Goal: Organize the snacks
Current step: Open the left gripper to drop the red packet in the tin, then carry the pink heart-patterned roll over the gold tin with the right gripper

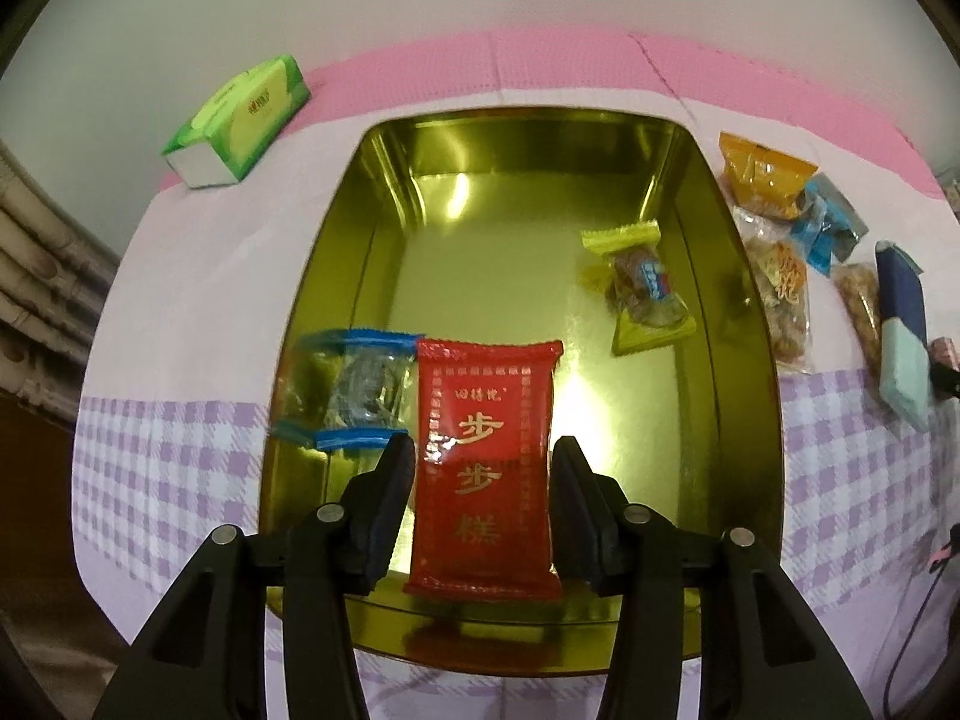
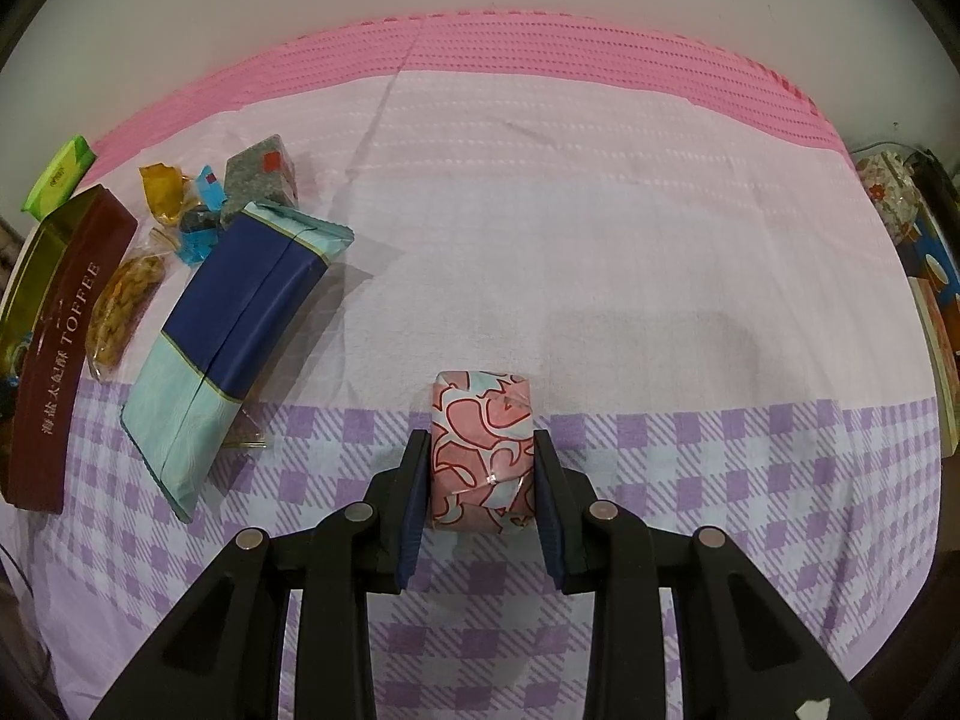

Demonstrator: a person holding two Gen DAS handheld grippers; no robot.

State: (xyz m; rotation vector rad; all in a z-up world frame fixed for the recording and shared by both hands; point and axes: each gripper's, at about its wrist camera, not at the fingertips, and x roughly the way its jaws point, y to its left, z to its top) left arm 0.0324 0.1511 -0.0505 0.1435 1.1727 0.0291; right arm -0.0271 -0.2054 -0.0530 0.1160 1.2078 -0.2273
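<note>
Left hand-held gripper (image 1: 483, 510): your jaws stand spread on both sides of the red packet (image 1: 486, 468), and the pads do not press on it
Red packet: it lies inside the gold tin (image 1: 750, 360), at the near edge, beside a clear packet with blue ends (image 1: 354, 390); a yellow sweet (image 1: 642, 288) lies further in, to the right
Right hand-held gripper (image 2: 483, 492): your jaws are pinching the pink-and-white wrapped snack (image 2: 483, 450) by its two long sides, just above the checked cloth (image 2: 720, 480)
How it handles: I judge the wrapped snack light and a little soft, with glossy paper that can slip; hold it at the middle and do not squeeze hard
Red packet handling: flat, light, smooth foil; take it across the narrow width if you must shift it
Still outside the tin: blue-and-mint pack (image 2: 240, 348), grey cube snack (image 2: 261, 177) and small packets near the tin wall
</note>
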